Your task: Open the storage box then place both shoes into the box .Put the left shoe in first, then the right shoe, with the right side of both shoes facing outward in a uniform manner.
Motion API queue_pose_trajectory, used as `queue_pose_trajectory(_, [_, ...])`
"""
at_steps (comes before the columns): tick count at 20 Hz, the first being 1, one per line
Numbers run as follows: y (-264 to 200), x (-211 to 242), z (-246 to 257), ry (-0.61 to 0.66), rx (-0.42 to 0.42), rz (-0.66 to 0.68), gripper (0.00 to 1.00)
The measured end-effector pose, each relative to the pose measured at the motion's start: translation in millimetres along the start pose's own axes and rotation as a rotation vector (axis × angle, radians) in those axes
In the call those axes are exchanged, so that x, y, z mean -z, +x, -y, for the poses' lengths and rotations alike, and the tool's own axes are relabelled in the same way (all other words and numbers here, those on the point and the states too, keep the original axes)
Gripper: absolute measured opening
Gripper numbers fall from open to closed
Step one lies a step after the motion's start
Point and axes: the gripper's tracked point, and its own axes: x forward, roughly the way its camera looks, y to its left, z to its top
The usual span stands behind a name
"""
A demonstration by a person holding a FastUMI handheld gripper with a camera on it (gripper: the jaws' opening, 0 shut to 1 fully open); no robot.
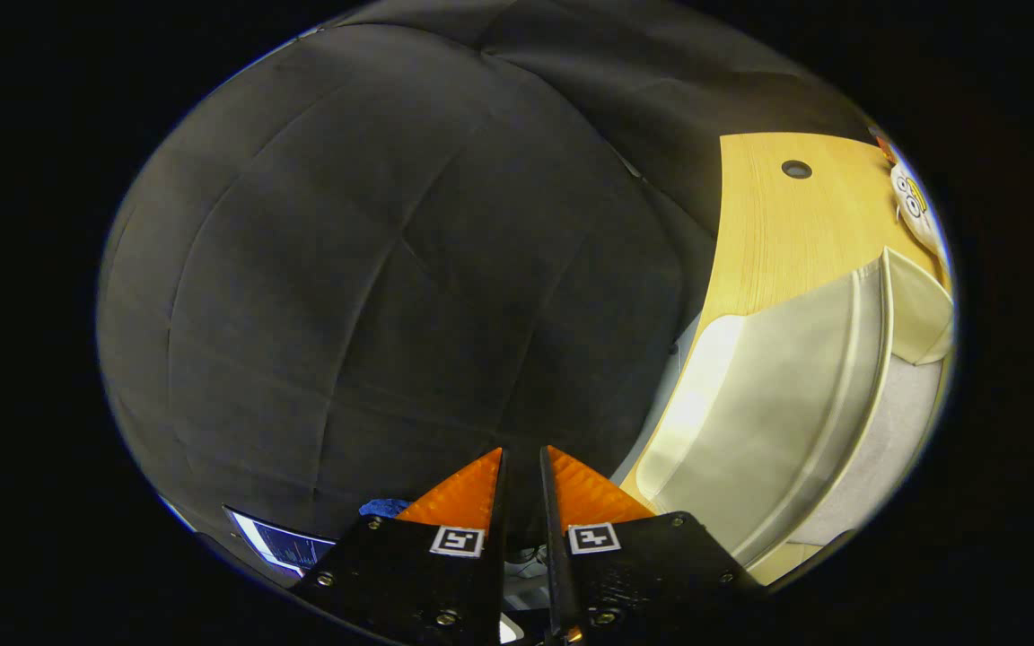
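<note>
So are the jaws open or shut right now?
Nearly shut: the gripper has only a narrow gap between its jaws, holding nothing, aimed at the black cloth.

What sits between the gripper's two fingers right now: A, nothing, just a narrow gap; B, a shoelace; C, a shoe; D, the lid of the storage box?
A: the gripper has its fingers close together with a narrow empty gap between them, pointed at the black cloth wall, while the beige storage box lies off to the side on the wooden table.

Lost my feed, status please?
Gripper nearly shut, holding nothing, aimed at the booth wall. Storage box off beside the fingers on the wooden table. Nothing in the way.
</note>
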Motion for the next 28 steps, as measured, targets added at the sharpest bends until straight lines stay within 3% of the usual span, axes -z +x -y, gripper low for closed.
queue_pose_trajectory(3, [-25,-5,-2,-0.028,-0.008,0.028,0.20])
queue_pose_trajectory(12, [-133,-15,47,-0.043,0.038,0.116,0.36])
queue_pose_trajectory(15, [-171,-17,69,-0.035,0.053,0.153,0.58])
queue_pose_trajectory(19, [-220,-19,101,-0.016,0.084,0.212,0.62])
queue_pose_trajectory(20, [-230,-20,111,-0.009,0.093,0.226,0.79])
queue_pose_trajectory(24, [-265,-12,148,0.018,0.147,0.261,0.83])
queue_pose_trajectory(26, [-287,-11,174,0.020,0.190,0.279,0.97])
queue_pose_trajectory(28, [-309,-7,200,0.035,0.234,0.297,0.97])
